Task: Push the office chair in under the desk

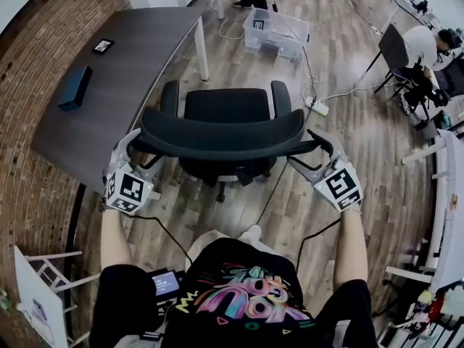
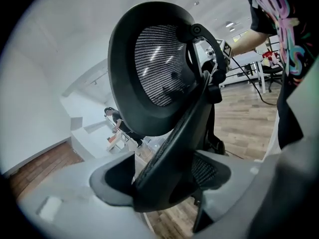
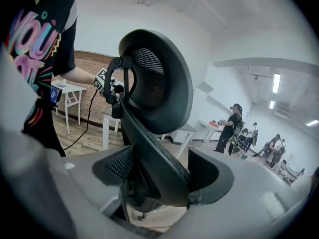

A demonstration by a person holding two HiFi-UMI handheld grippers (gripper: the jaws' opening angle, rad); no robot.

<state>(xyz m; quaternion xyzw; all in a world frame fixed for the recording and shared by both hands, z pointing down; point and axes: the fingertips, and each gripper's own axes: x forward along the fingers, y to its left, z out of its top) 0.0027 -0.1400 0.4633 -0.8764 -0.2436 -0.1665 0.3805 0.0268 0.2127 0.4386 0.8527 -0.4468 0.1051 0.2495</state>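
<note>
One grey desk (image 1: 138,56) is seen at upper left, along a brick wall (image 1: 29,85). The chair (image 1: 225,106) is stood on the wood floor (image 1: 348,64) just beside the desk's right edge, not under it. Its seat is turned away from the person and its backrest (image 1: 221,135) is nearest them. A clear bin (image 1: 275,31) is set on the floor beyond the chair. The backrest's left end is clamped between the jaws of the left gripper (image 1: 136,145), and its right end is clamped likewise by the right gripper (image 1: 319,142). A blue box (image 1: 75,87) and a smaller black device (image 1: 103,46) are laid on the desk, apart.
</note>
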